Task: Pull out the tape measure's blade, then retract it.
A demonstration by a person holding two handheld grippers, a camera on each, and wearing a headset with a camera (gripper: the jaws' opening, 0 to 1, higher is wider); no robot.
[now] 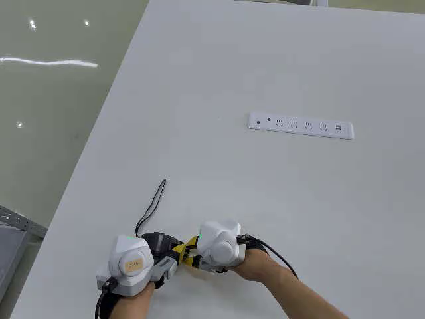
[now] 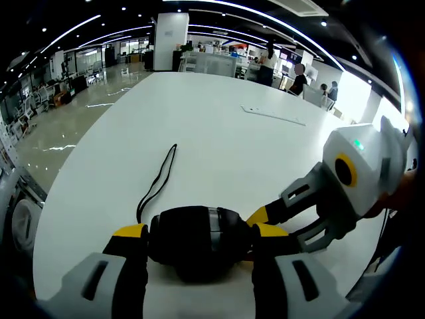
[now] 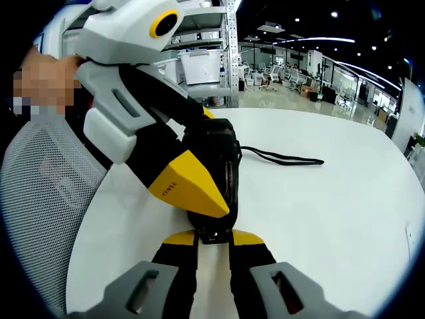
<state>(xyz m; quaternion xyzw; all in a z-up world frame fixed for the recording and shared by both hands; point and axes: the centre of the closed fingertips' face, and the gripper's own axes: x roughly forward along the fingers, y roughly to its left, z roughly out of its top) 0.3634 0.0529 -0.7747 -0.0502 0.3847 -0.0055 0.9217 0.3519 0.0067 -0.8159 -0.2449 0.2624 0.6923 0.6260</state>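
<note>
The tape measure (image 2: pixel 199 242) sits low in the centre of the left gripper view on the white worktop (image 2: pixel 219 146), clamped between the left gripper (image 2: pixel 199 232) fingers. The right gripper view shows the right gripper (image 3: pixel 214 238) fingers nearly together, it seems pinching the blade tip (image 3: pixel 214 232).

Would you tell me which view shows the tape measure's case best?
The left gripper view: the tape measure's case sits large between that view's jaws. The right gripper view shows it partly covered; the head view shows it small.
</note>
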